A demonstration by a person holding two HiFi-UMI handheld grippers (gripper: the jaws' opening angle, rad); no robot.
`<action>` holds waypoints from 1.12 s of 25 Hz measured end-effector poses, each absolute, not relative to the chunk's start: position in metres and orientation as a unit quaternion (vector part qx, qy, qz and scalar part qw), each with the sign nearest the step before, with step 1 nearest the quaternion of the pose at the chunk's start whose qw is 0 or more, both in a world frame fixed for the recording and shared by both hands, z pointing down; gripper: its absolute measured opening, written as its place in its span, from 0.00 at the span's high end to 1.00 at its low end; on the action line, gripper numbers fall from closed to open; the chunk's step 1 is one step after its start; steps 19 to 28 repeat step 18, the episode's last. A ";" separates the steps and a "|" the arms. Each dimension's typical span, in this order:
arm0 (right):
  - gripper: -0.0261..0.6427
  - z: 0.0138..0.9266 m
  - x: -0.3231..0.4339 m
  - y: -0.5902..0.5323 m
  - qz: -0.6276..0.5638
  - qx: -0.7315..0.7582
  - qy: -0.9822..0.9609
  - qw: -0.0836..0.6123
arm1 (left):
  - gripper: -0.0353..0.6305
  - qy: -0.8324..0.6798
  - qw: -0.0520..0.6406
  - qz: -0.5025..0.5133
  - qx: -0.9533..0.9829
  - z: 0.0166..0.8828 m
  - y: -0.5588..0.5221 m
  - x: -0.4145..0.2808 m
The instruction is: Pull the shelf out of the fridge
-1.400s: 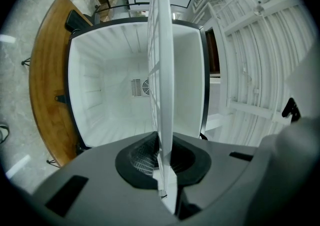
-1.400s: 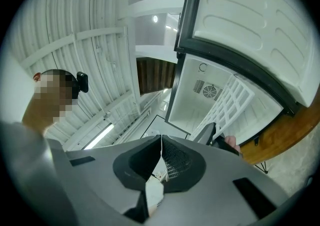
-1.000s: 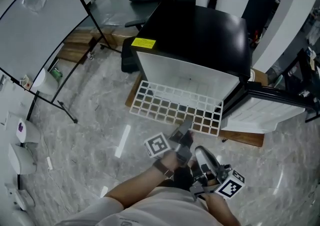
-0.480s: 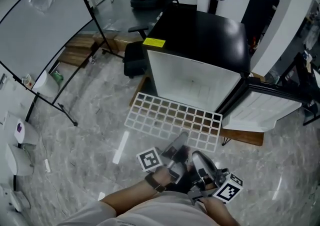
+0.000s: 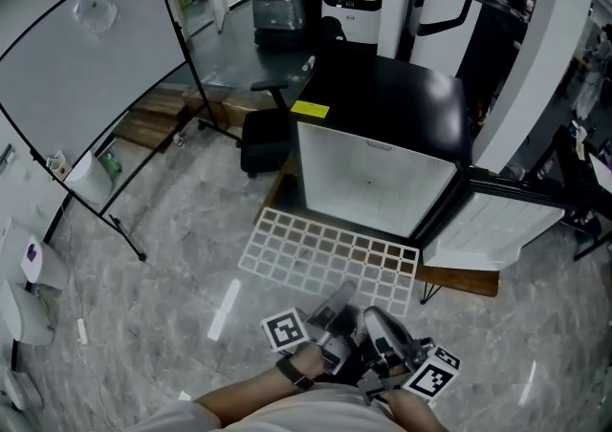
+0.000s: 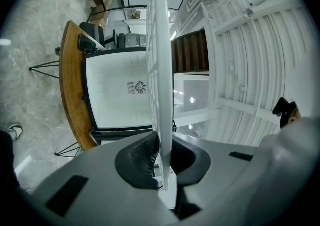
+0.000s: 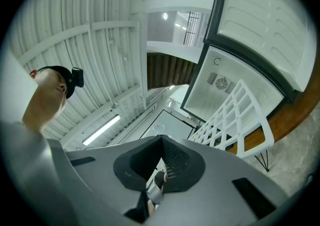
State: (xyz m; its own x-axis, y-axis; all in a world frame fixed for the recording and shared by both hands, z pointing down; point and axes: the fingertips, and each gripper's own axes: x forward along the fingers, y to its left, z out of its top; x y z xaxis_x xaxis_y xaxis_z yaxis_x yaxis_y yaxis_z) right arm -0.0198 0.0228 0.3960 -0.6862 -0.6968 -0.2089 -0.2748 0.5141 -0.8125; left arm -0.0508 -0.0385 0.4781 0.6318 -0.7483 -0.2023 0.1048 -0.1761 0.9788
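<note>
White wire-grid shelf (image 5: 325, 256), a flat rectangle of small square cells, is fully out of the black-topped, white-lined mini fridge (image 5: 382, 148). It is held roughly level above the grey marbled floor (image 5: 172, 239), just in front of the open cabinet, with its near edge toward you. The white-lined fridge door (image 5: 497, 220) stands swung open to the right, and the cabinet rests on a low wooden board (image 5: 461, 279).

Only the head view gives you the whole grid from above, with a large white board on a black stand (image 5: 86, 57) at the far left. Your left gripper view turns the shelf (image 6: 160, 60) edge-on, a thin white blade running from the jaws toward the fridge (image 6: 115, 95). It also picks out a round fan grille (image 6: 140, 88) on the back wall. Your right gripper view catches the shelf (image 7: 230, 120) from below, off to the right of its jaws, under a ribbed white ceiling (image 7: 95, 45).

Your left gripper (image 5: 342, 291) is closed to a narrow gap on the shelf's near edge, both dark pads (image 6: 142, 157) pressing the rim. Your right gripper (image 5: 373, 320) sits just right of it, jaw tips drawn together with none of the shelf between them.
</note>
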 end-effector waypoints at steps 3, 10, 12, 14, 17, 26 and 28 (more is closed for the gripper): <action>0.93 0.396 -0.021 0.025 -0.395 -0.291 0.830 0.265 | 0.91 -0.239 0.594 -0.356 0.681 0.480 -0.035 -0.052; 0.93 0.394 -0.027 0.028 -0.393 -0.283 0.834 0.263 | 0.91 -0.238 0.590 -0.359 0.683 0.476 -0.032 -0.055; 0.93 0.395 -0.027 0.027 -0.393 -0.282 0.835 0.262 | 0.91 -0.239 0.589 -0.359 0.683 0.477 -0.032 -0.054; 0.93 0.396 -0.025 0.026 -0.393 -0.282 0.835 0.262 | 0.91 -0.240 0.587 -0.358 0.685 0.478 -0.033 -0.053; 0.93 0.397 -0.024 0.026 -0.393 -0.281 0.835 0.262 | 0.91 -0.239 0.583 -0.357 0.690 0.479 -0.035 -0.051; 0.93 0.397 -0.025 0.026 -0.393 -0.281 0.835 0.262 | 0.91 -0.238 0.581 -0.356 0.692 0.479 -0.035 -0.051; 0.93 0.397 -0.025 0.026 -0.393 -0.281 0.835 0.262 | 0.91 -0.238 0.581 -0.356 0.692 0.479 -0.035 -0.051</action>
